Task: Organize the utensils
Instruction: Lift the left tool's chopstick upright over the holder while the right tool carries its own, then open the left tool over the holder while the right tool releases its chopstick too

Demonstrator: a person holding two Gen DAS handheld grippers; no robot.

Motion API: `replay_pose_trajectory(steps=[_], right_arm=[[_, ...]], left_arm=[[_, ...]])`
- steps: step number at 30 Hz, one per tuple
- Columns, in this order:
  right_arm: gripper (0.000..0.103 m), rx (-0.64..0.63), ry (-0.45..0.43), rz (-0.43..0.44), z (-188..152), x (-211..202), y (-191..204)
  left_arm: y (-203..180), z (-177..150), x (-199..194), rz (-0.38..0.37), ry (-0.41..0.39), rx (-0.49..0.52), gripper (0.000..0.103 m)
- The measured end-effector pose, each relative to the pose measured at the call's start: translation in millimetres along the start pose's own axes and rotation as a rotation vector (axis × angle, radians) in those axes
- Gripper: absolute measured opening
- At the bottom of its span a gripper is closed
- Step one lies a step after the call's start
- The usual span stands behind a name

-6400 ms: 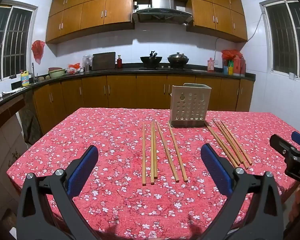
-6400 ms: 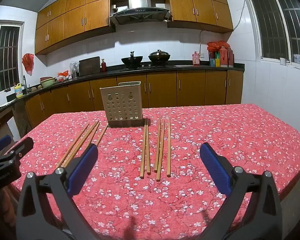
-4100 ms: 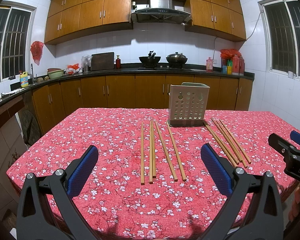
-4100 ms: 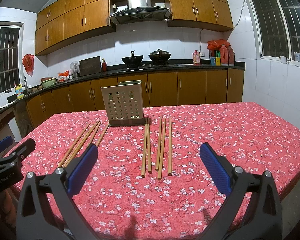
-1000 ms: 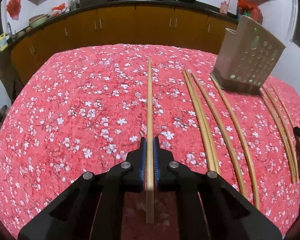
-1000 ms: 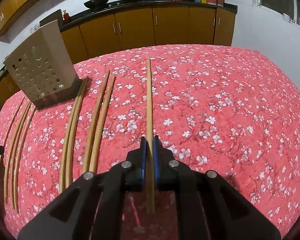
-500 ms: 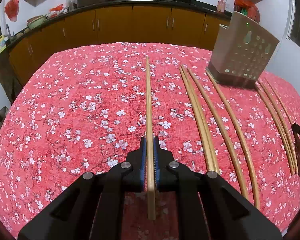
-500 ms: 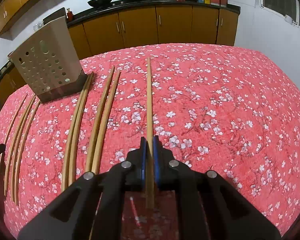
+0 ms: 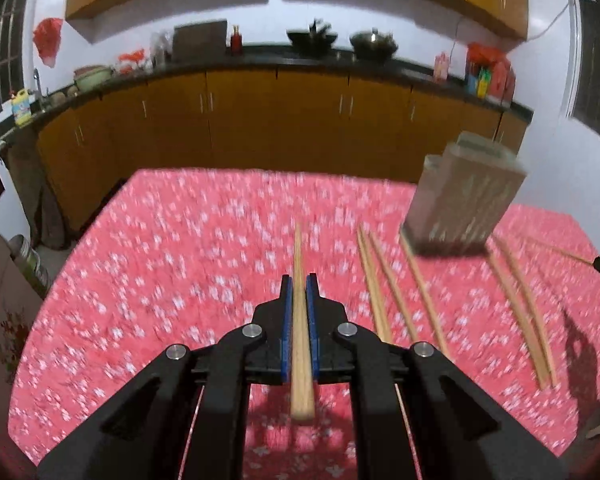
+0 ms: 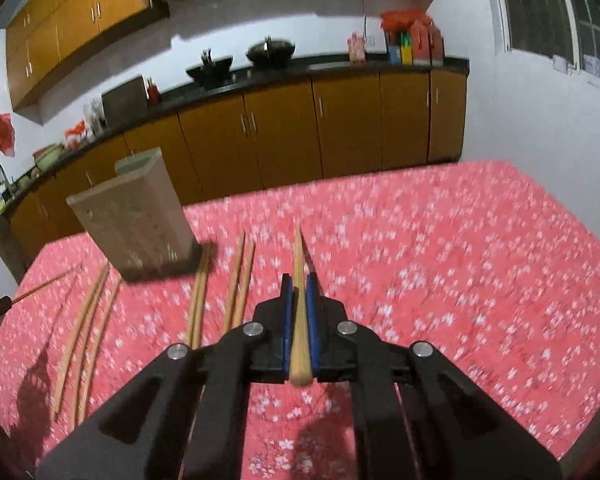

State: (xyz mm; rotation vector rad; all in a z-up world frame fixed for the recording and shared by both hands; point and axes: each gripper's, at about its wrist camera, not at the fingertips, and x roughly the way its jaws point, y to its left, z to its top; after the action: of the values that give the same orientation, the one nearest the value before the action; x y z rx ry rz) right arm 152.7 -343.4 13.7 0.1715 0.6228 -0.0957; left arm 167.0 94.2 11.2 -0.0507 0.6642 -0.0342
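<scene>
The left gripper (image 9: 299,286) is clamped on one wooden chopstick (image 9: 300,320) at lower centre of the left wrist view, and the right gripper (image 10: 299,286) is clamped on another chopstick (image 10: 299,308) at lower centre of its own view. The loose chopsticks (image 9: 396,292) lie on the red floral tablecloth (image 9: 180,260) right of centre in the left view and left of centre in the right. The perforated holder (image 9: 466,196) stands upright at the left view's upper right, blurred.

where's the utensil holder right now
The perforated utensil holder stands upright on the red floral tablecloth, at the far right in the left wrist view and the far left in the right wrist view, with loose chopsticks lying beside its base.
</scene>
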Motion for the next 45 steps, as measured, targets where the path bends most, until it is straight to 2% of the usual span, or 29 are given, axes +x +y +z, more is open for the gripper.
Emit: replay_pose_trajectory(steps=[8,18,22,27,30,33,35,38,45], right_arm=[[0.008,0.007,-0.117,0.003,28,-20,3],[0.008,0.007,-0.205,0.020,63,-31,14],[0.008,0.033,-0.304,0.081,98,-54,22],[0.008,0.047,-0.387,0.194,132,-79,38],[0.008,0.020,-0.372,0.259,142,-81,54],[0.008,-0.018,-0.341,0.279,143,-77,67],[0.008,-0.031,-0.316,0.287,143,-72,71],[0.008,-0.035,-0.273,0.303,142,-63,74],[0.008,-0.086,-0.161,0.315,140,-38,88]], left_arm=[[-1,30,-29,-0.010,-0.130,-0.032,0.008],[-7,59,-40,-0.002,-0.205,-0.026,0.007],[-14,83,-57,-0.015,-0.279,-0.029,0.007],[-32,119,-94,-0.077,-0.430,-0.052,0.007],[-44,131,-107,-0.119,-0.503,-0.082,0.007],[-58,140,-111,-0.153,-0.569,-0.111,0.007],[-67,142,-106,-0.167,-0.586,-0.116,0.007],[-82,144,-91,-0.183,-0.580,-0.111,0.007],[-100,136,-49,-0.198,-0.507,-0.101,0.007]])
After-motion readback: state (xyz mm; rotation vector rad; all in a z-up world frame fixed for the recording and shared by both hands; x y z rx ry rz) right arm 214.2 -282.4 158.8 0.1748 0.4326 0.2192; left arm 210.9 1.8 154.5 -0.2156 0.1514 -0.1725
